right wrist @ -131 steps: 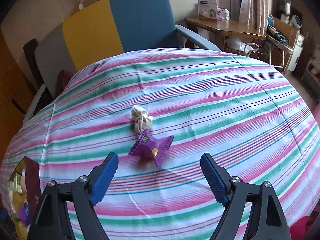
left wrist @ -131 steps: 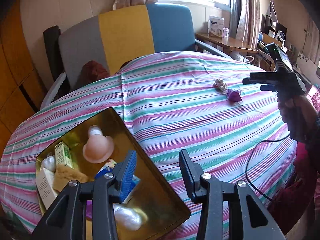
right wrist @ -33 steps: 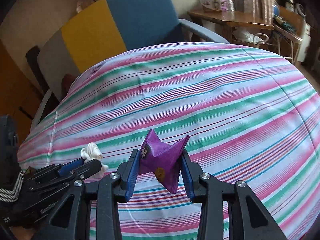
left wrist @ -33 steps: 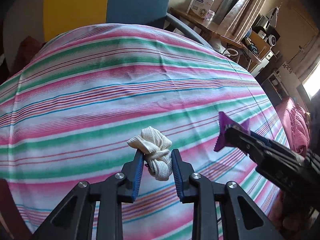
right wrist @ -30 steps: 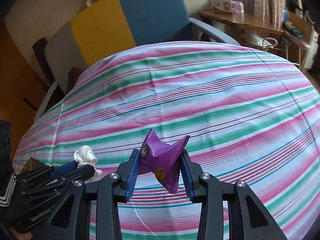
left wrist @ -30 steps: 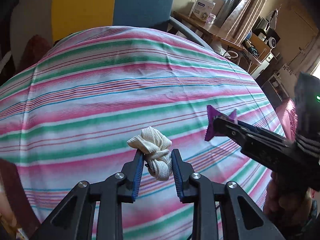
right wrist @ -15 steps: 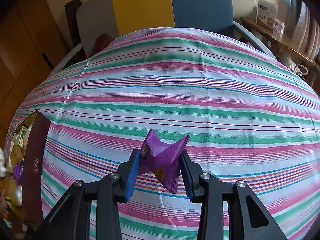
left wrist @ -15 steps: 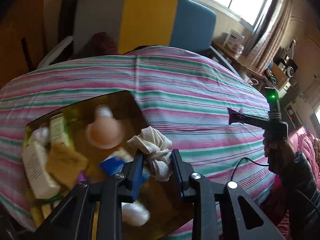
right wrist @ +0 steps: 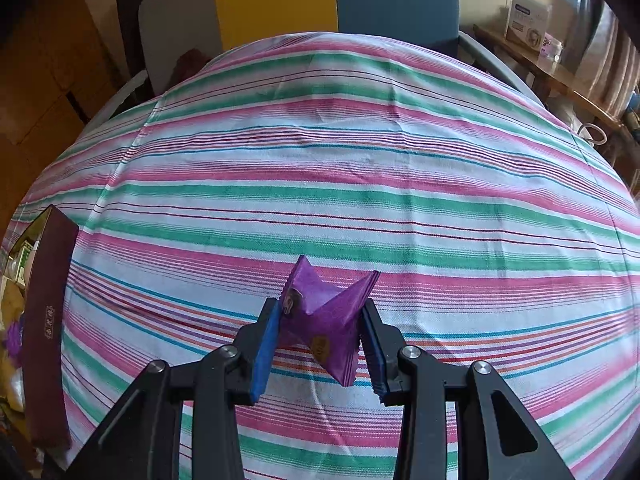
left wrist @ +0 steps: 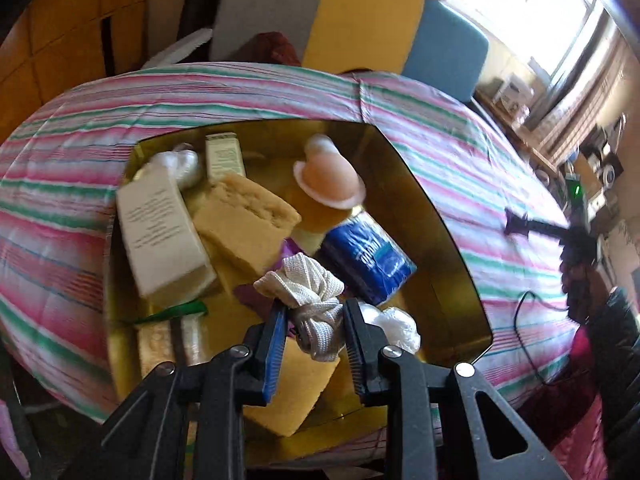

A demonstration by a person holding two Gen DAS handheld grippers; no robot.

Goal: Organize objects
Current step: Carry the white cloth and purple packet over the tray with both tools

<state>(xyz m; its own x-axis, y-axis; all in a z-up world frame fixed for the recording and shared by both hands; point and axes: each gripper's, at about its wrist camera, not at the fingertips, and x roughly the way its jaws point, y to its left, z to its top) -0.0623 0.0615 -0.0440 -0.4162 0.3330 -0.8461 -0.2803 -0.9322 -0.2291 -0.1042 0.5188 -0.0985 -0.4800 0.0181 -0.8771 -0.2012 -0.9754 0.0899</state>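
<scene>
Two grippers pinch light, soft things mid-body: left gripper (left wrist: 314,334) squeezes a knotted cloth bundle (left wrist: 306,292) at lower centre, right gripper (right wrist: 320,342) a crinkly purple packet (right wrist: 324,318).

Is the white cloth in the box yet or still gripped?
Still gripped. The left gripper is shut on the white cloth, which hangs above the items in the gold box and is not yet released.

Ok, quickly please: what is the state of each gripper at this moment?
Left gripper: closed, holding the knotted cream cloth bundle.
Right gripper: closed, holding the crumpled purple foil packet.
</scene>
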